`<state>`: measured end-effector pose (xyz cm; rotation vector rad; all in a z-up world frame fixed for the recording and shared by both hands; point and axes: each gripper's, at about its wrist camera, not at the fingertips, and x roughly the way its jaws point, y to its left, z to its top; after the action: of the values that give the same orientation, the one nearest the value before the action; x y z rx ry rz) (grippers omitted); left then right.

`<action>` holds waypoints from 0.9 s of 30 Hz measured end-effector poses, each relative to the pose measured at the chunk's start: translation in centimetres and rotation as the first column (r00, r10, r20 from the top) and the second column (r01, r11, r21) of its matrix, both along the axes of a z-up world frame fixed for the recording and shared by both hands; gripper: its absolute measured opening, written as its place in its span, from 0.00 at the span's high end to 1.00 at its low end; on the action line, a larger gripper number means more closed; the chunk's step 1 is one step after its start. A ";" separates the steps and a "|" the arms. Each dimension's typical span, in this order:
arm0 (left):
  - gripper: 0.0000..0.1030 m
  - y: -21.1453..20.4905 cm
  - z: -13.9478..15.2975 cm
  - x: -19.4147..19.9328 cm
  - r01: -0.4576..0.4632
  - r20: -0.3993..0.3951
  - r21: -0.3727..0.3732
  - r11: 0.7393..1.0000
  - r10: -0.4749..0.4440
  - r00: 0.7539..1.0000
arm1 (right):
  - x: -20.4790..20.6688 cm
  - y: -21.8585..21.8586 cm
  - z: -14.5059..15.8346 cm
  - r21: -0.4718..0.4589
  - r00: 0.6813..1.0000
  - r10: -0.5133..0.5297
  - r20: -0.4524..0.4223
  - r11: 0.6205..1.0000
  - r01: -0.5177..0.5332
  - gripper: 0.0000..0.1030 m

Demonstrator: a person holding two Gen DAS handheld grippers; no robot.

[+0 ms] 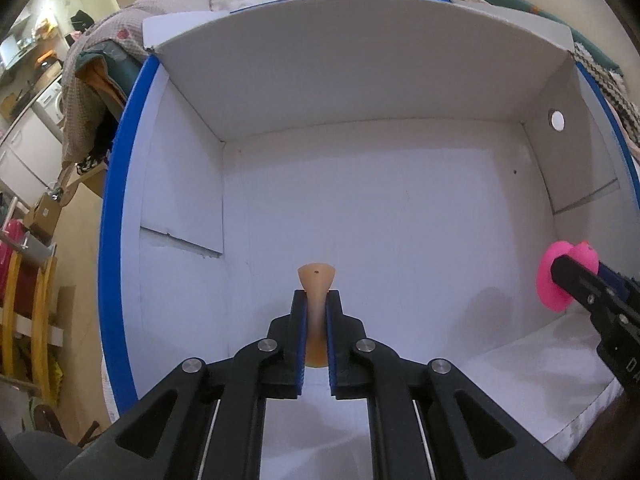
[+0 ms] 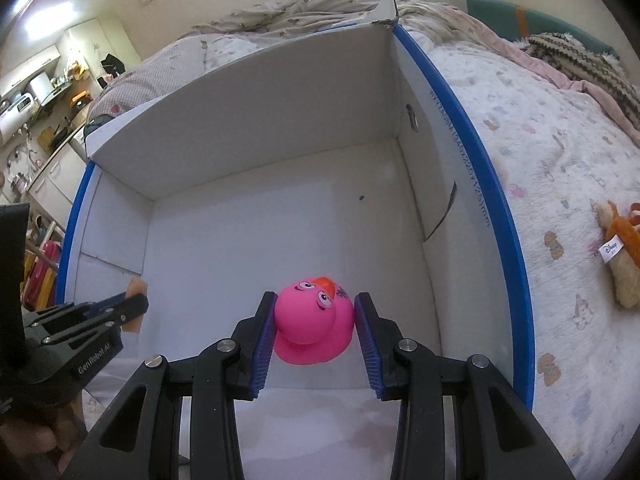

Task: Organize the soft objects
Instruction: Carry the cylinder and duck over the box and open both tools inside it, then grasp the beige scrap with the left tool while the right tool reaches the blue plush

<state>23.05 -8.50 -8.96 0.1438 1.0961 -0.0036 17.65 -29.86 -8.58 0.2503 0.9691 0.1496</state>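
Observation:
A white cardboard box [image 1: 360, 208] with blue outer edges lies open on a bed; it also shows in the right wrist view [image 2: 260, 240]. My left gripper [image 1: 316, 300] is shut on a flat tan soft piece [image 1: 316, 276] and holds it over the box floor; it shows at the left of the right wrist view [image 2: 134, 308]. My right gripper [image 2: 314, 308] is shut on a pink rubber duck [image 2: 314, 324] with an orange beak, held above the box floor. The duck also shows at the right edge of the left wrist view [image 1: 560, 280].
A brown and cream plush toy [image 2: 620, 248] with a white tag lies on the patterned bedspread [image 2: 560, 160] right of the box. Rumpled blankets [image 2: 320, 4] lie behind the box. Kitchen furniture [image 1: 28, 128] and yellow wooden frames [image 1: 40, 320] stand at the left.

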 end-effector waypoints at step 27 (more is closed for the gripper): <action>0.36 1.1 4.2 -2.4 0.021 0.158 -0.034 0.999 -0.016 0.987 | -2.4 0.0 4.3 0.083 0.976 -0.005 0.218 0.996 -0.013 0.00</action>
<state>20.64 -7.37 -4.76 0.1204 0.9358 -0.0280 15.23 -29.86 -4.25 0.3025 0.7457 0.2172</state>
